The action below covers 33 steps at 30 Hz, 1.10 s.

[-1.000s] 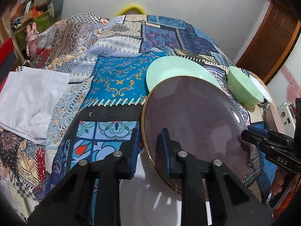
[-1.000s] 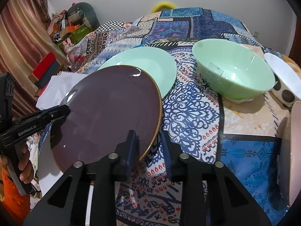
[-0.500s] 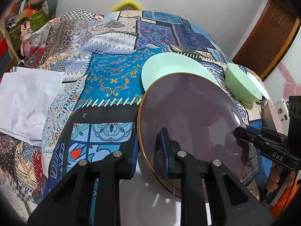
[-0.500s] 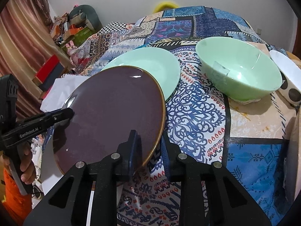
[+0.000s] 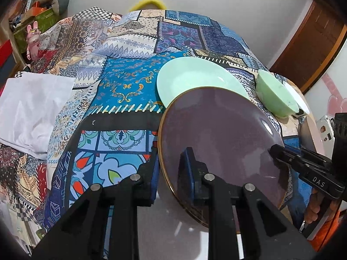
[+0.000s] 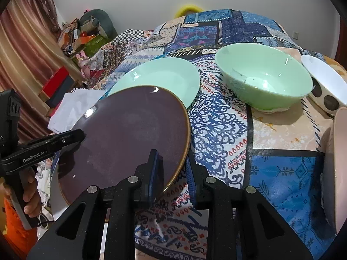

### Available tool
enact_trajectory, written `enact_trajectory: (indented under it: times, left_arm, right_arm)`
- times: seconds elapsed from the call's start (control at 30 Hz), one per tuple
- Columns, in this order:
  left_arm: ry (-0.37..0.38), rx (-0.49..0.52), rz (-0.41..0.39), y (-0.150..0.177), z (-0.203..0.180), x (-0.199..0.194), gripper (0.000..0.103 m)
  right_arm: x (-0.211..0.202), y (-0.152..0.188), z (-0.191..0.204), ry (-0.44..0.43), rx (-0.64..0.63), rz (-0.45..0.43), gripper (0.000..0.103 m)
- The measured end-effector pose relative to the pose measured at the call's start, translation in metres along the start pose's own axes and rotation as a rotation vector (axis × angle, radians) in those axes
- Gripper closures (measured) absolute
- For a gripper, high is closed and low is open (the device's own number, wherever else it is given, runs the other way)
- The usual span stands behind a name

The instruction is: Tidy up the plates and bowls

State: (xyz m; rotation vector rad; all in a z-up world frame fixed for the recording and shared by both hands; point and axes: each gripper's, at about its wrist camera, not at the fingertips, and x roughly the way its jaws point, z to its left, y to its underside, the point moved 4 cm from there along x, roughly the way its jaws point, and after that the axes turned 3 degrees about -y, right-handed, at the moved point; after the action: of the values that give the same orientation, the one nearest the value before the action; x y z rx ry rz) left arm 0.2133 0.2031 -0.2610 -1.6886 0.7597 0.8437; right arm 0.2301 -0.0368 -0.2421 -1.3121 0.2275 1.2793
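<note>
Purple plate (image 5: 219,134), held tilted above the bed, its far edge over the green plate (image 5: 195,75). Left hand-held gripper (image 5: 169,169) and right hand-held gripper (image 6: 173,169) clamp opposite rims. Likely rigid, glossy, slippery, breakable; rims suit gripping.

Two plates show: one round dark purple glazed plate with a gold rim (image 6: 130,134) and one round pale mint-green plate (image 6: 160,78) at its twelve o'clock. Two bowls stand at three o'clock of the mint plate: one deep mint-green bowl (image 6: 264,80) and one white bowl with dark dots (image 6: 325,91). One pale pink dish (image 6: 338,162) edges in.
</note>
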Motion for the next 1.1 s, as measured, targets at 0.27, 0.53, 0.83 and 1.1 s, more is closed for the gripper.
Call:
enact_trajectory:
  times: [0.27,0.53,0.83,1.1]
  left_arm:
    - [0.014,0.002,-0.005,0.005,-0.013,-0.009,0.082]
    - [0.032,0.020,-0.029,0.008,-0.036,-0.027,0.082]
    - [0.045,0.056,-0.054,0.015,-0.067,-0.051,0.082]
    - [0.053,0.091,-0.057,0.026,-0.097,-0.066,0.082]
  right_arm:
    - [-0.016,0.004,-0.005,0.003,0.008,-0.030,0.081]
    - [-0.043,0.010,-0.011,0.014,0.008,-0.066,0.081]
    - [-0.072,0.018,-0.024,0.029,0.012,-0.105,0.081]
    - [-0.094,0.032,-0.036,0.034,0.027,-0.127,0.081]
